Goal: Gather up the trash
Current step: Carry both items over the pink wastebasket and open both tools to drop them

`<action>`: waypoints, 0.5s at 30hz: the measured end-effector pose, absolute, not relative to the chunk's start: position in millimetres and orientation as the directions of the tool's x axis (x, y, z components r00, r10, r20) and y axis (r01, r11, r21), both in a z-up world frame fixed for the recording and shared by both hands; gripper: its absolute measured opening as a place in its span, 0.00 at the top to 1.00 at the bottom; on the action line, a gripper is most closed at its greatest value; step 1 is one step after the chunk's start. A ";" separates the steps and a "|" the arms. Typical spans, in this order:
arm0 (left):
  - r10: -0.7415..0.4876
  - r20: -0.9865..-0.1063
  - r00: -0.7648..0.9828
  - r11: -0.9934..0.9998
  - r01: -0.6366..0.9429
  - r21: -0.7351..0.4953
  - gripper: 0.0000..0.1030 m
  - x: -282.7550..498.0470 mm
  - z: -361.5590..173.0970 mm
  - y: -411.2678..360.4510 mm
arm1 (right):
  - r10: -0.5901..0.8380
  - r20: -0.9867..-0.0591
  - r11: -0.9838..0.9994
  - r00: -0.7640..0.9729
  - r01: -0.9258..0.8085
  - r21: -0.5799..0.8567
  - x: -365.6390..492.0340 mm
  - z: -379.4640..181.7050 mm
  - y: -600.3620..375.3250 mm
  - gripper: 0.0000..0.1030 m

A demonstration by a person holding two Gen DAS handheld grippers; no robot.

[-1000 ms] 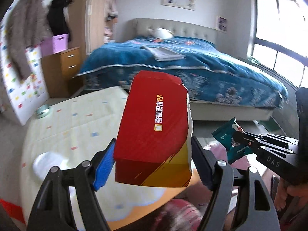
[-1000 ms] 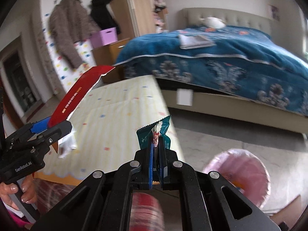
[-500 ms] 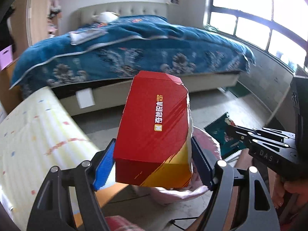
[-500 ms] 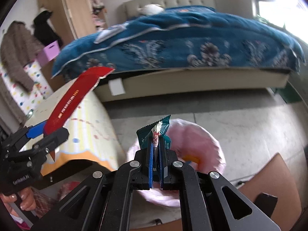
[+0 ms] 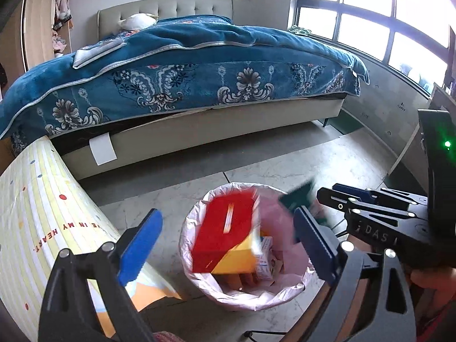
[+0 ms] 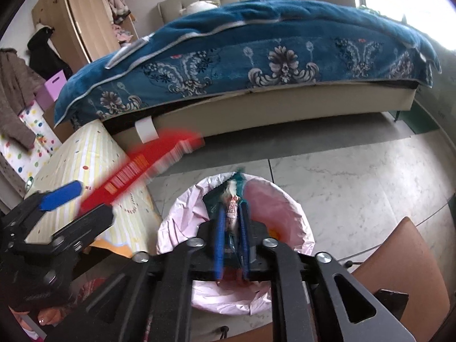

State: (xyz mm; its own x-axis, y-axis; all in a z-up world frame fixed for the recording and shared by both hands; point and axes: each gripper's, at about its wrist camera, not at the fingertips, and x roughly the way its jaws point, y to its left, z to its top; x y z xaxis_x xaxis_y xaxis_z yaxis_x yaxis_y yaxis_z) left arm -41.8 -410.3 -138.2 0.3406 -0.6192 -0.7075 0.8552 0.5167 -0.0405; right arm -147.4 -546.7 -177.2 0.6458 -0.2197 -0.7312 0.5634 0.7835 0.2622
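Note:
A bin with a pink liner (image 5: 199, 279) stands on the floor below both grippers; it also shows in the right wrist view (image 6: 287, 199). My left gripper (image 5: 225, 245) is open above it. The red and yellow box (image 5: 225, 242) is blurred, loose between the jaws, dropping into the bin; in the right wrist view it is a red streak (image 6: 148, 162). My right gripper (image 6: 231, 242) has its jaws slightly apart, with the teal wrapper (image 6: 233, 193) blurred between the pads (image 6: 219, 242); whether they still pinch it is unclear. The wrapper also shows in the left wrist view (image 5: 299, 199).
A low table with a yellow striped cloth (image 5: 42, 228) is left of the bin. A bed with a blue blanket (image 5: 199, 71) fills the back. A brown chair seat (image 6: 399, 262) is at the right. A marble floor (image 5: 313, 159) lies around the bin.
Both grippers swung right from the table to over the bin. My left gripper opened and the red box left it. My right jaws have parted a little around the wrapper.

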 end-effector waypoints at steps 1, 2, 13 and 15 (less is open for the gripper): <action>-0.616 -0.708 0.346 0.520 0.853 -0.035 0.12 -41.1 -137.8 -407.6 | -0.220 -0.731 0.782 0.646 0.565 0.264 -147.9 -176.9 -546.5 0.69; -0.615 -0.707 0.350 0.525 0.850 -0.035 0.12 -40.4 -137.4 -404.0 | -0.223 -0.731 0.780 0.645 0.568 0.264 -148.8 -176.7 -546.1 0.66; -0.570 -0.685 0.454 0.630 0.776 -0.010 0.12 -24.8 -120.0 -349.1 | -0.202 -0.713 0.798 0.671 0.535 0.278 -147.7 -163.3 -529.6 0.65; -0.559 -0.676 0.480 0.654 0.756 -0.003 0.12 -22.1 -114.0 -334.9 | -0.172 -0.703 0.819 0.690 0.497 0.287 -142.0 -158.9 -518.2 0.65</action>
State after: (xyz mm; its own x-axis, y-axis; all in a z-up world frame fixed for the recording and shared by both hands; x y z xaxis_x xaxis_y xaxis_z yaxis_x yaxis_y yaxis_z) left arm -22.1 -334.9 -114.0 0.4804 -0.5585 -0.6762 0.7564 0.6541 -0.0028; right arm -142.0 -518.2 -158.9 0.6901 -0.1720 -0.7030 0.4967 0.8190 0.2873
